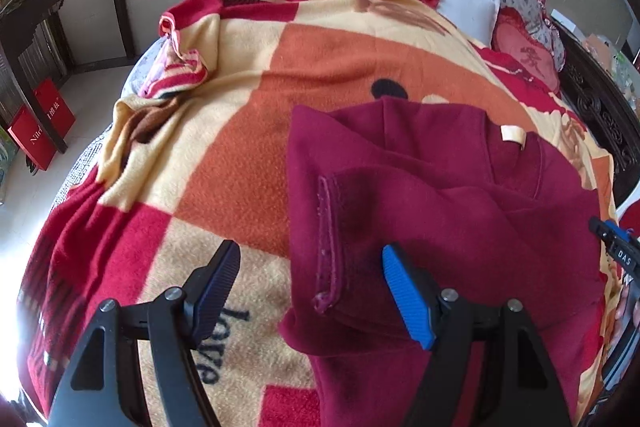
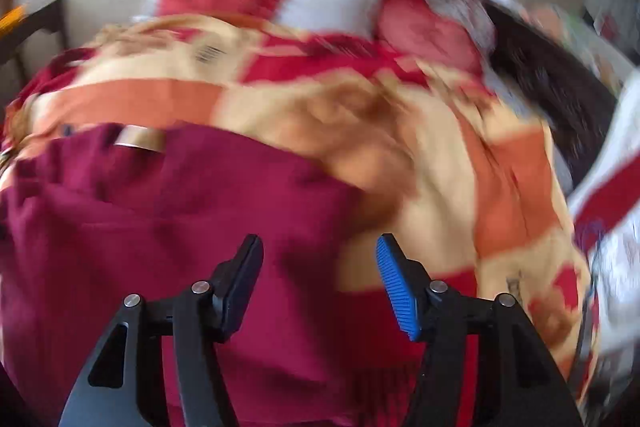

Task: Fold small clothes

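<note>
While both grippers, left gripper (image 1: 312,291) and right gripper (image 2: 320,279), gape empty, one maroon garment (image 1: 440,195) lies on one blanket (image 1: 240,155).

Left tongs (image 1: 312,291) hang spread wide, empty, over a maroon fleece garment (image 1: 440,195) lying partly folded on the patterned blanket (image 1: 224,155); its hemmed edge (image 1: 330,243) lies between the fingers

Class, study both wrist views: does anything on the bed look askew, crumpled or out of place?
Yes. The maroon garment lies only partly folded, a sleeve flopped across it and its label exposed. A striped cloth sits bunched at the blanket's far left edge. Both grippers, left and right, are open.
</note>
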`<action>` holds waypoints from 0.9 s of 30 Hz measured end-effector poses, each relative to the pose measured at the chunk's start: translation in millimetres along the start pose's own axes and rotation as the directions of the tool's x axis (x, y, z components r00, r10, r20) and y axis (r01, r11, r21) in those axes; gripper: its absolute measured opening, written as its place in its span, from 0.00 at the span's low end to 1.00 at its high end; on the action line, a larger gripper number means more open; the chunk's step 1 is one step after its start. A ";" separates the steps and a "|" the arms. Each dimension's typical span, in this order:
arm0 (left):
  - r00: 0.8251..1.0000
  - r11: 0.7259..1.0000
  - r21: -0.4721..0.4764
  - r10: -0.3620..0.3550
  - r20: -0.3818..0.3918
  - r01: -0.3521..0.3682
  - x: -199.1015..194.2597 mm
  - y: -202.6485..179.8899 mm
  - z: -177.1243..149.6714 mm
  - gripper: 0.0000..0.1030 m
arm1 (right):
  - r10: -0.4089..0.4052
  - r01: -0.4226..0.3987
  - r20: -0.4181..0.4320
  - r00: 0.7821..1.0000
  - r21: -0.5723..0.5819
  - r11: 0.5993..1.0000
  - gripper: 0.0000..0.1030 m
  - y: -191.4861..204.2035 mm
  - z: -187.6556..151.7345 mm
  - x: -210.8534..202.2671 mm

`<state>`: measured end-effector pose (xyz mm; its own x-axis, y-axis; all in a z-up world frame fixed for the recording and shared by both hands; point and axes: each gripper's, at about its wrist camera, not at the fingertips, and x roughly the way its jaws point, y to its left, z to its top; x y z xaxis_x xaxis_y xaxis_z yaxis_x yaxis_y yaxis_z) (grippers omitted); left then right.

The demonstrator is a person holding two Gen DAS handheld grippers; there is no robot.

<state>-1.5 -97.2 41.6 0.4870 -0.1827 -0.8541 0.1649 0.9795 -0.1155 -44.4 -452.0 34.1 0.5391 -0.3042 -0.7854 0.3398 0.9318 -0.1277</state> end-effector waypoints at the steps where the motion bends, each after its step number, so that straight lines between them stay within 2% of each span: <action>1: 1.000 1.000 0.007 0.006 0.000 -0.006 1.0 -2.8 -1.4 0.75 | 0.063 -0.061 -0.043 0.997 0.054 0.997 0.39 -11.0 -1.9 9.8; 2: 1.000 1.000 0.012 0.013 -0.002 -0.013 1.9 -4.7 -2.4 0.75 | 0.161 -0.154 -0.068 0.985 0.097 0.983 0.38 -16.7 -3.5 17.5; 3: 1.000 1.000 0.014 0.020 -0.006 -0.020 2.9 -6.4 -3.1 0.75 | 0.230 -0.221 -0.080 0.970 0.114 0.969 0.17 -18.4 -3.7 21.8; 4: 1.000 1.000 0.014 0.025 -0.011 -0.025 3.5 -7.7 -3.4 0.75 | 0.315 -0.303 -0.078 0.946 0.134 0.943 0.01 -20.8 -3.9 25.0; 5: 1.000 1.000 0.015 0.024 -0.013 -0.024 2.9 -9.2 -3.7 0.75 | 0.320 -0.309 -0.064 0.945 0.141 0.941 0.00 -23.0 -4.4 25.1; 7: 1.000 0.999 0.027 0.019 -0.012 -0.019 3.0 -13.4 -4.1 0.77 | 0.282 -0.281 0.018 0.959 0.165 0.946 0.00 -40.1 -4.9 7.8; 9: 0.999 0.998 0.045 0.035 -0.022 -0.034 8.7 -18.7 -6.6 0.82 | 0.267 -0.270 0.043 0.963 0.202 0.941 0.00 -52.6 -10.1 6.8; 12: 0.998 0.997 0.061 0.053 -0.036 -0.051 19.1 -24.3 -9.8 0.82 | 0.300 -0.281 -0.071 0.951 0.200 0.939 0.00 -47.2 -13.7 40.8; 13: 0.998 0.997 0.056 0.051 -0.031 -0.049 17.4 -23.9 -10.1 0.82 | 0.303 -0.284 -0.076 0.950 0.193 0.939 0.00 -46.7 -15.8 38.6; 15: 0.999 0.998 0.055 0.042 -0.023 -0.041 13.5 -22.9 -9.7 0.82 | 0.290 -0.279 -0.020 0.957 0.208 0.937 0.08 -58.9 -17.6 16.6; 18: 0.999 0.998 0.055 0.044 -0.029 -0.043 15.2 -20.8 -9.0 0.82 | 0.294 -0.290 -0.003 0.956 0.158 0.944 0.09 -62.5 -25.6 -6.3; 20: 0.998 0.998 0.043 0.042 -0.036 -0.041 18.2 -20.3 -9.1 0.83 | 0.291 -0.285 -0.073 0.954 0.085 0.955 0.09 -51.2 -32.6 -4.2; 22: 0.999 0.998 0.039 0.041 -0.031 -0.040 19.2 -20.0 -9.5 0.84 | 0.228 -0.230 -0.162 0.960 0.004 0.973 0.08 -39.8 -51.5 7.5; 23: 0.999 0.998 0.041 0.040 -0.030 -0.039 18.9 -19.5 -10.2 0.84 | 0.174 -0.181 -0.166 0.971 -0.027 0.983 0.08 -39.4 -61.9 10.1; 24: 0.999 0.998 0.041 0.039 -0.031 -0.038 18.3 -19.2 -10.0 0.84 | 0.164 -0.170 -0.144 0.976 -0.028 0.985 0.08 -44.2 -68.9 5.3; 27: 0.998 0.997 0.056 0.050 -0.029 -0.048 9.3 -19.6 -10.2 0.84 | 0.217 -0.213 -0.118 0.969 0.043 0.976 0.09 -57.1 -67.1 -11.4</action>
<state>-8.9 -117.3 30.8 0.4698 -0.1312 -0.8729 0.1891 0.9809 -0.0456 -121.7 -488.5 9.7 0.5048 -0.0694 -0.8605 0.2500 0.9658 0.0687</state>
